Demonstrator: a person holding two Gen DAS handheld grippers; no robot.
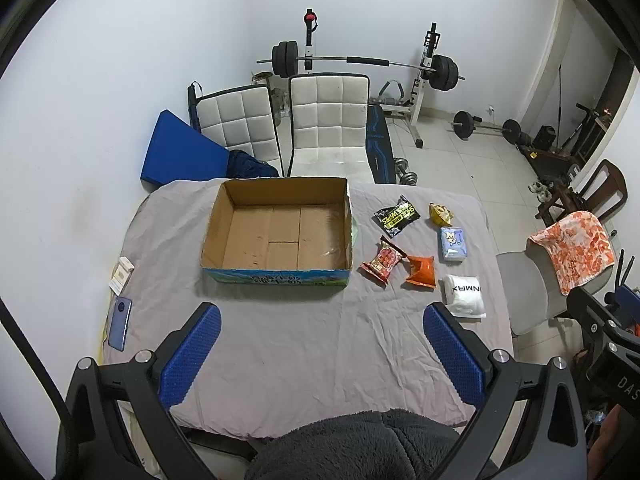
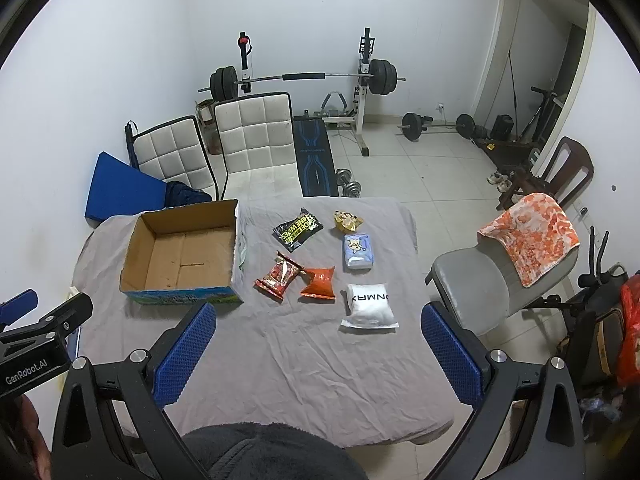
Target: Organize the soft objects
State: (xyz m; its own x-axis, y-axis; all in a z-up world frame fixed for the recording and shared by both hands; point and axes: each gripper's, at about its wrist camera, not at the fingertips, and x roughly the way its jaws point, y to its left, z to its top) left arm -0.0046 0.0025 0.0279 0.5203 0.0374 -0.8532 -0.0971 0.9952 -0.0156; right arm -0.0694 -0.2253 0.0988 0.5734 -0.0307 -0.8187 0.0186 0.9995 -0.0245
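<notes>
Dark fleece fabric fills the bottom edge of both wrist views, nearest the lens, just behind the near edge of the table. Above it the left gripper is held level over the near part of the grey tablecloth, its two blue-padded fingers spread wide with nothing between them, aimed toward the cardboard box. The right gripper hangs in the same posture to its right, jaws equally wide and empty, pointing along the cloth toward the packets; the left gripper's black body shows at the left edge of the right wrist view. The box sits open-topped on the far left part of the table, with nothing visible on its floor. To its right, apart from it, lie six soft packs: a black wipes packet and a small yellow packet farthest away, a light blue tissue pack nearer, a red snack bag touching an orange snack bag, and a white pack closest to the right gripper. A blue phone and a small white box lie at the table's left edge.
</notes>
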